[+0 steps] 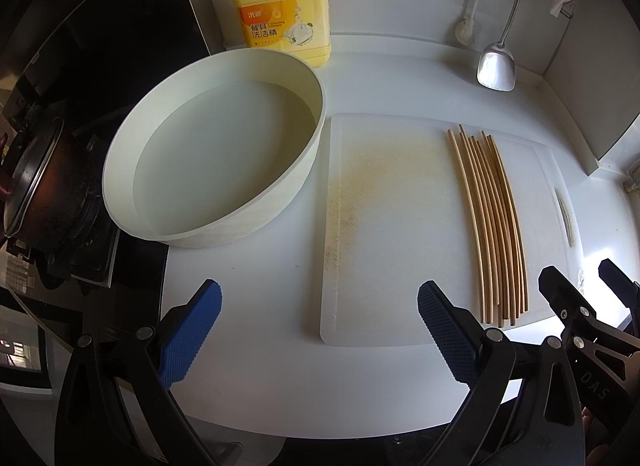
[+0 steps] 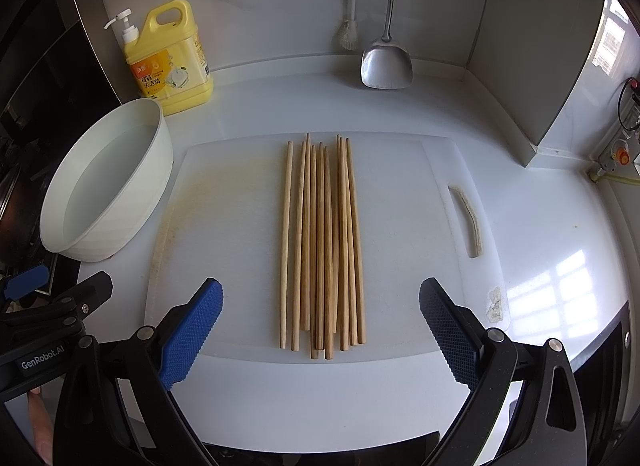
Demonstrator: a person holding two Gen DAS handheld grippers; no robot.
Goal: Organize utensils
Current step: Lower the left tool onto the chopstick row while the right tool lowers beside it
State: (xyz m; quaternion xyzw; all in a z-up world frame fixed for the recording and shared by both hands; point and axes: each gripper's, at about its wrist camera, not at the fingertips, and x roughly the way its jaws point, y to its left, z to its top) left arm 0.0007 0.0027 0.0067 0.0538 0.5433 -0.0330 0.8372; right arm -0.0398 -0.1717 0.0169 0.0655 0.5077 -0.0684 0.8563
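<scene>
The right gripper (image 2: 320,330) is wide apart and holds nothing; the wooden chopsticks (image 2: 322,242) lie just ahead of it, between the lines of its two fingers, in a loose bundle on the white cutting board (image 2: 224,193). The left gripper (image 1: 320,330) is also wide and empty, and for it the chopsticks (image 1: 490,221) are ahead and to the right, while the white basin (image 1: 216,145) with water stands ahead and to the left. I think the main risk is in the grasp: the sticks are thin, round and partly lying over each other, so closing the jaws on the bundle may catch only some of them and roll or scatter the others on the smooth board. If a stick is taken near one end, it may tilt and slip out. A careless move to the left could also hit the basin and spill the water. The surface (image 2: 540,250) is a white, glossy kitchen counter with window light reflected on it, to the right of the right gripper. Farther ahead stand a yellow detergent bottle (image 2: 172,61) and a metal spatula (image 2: 386,61) that hangs at the wall, and a dark stove with a pot (image 1: 36,189) is to the left of the left gripper.
</scene>
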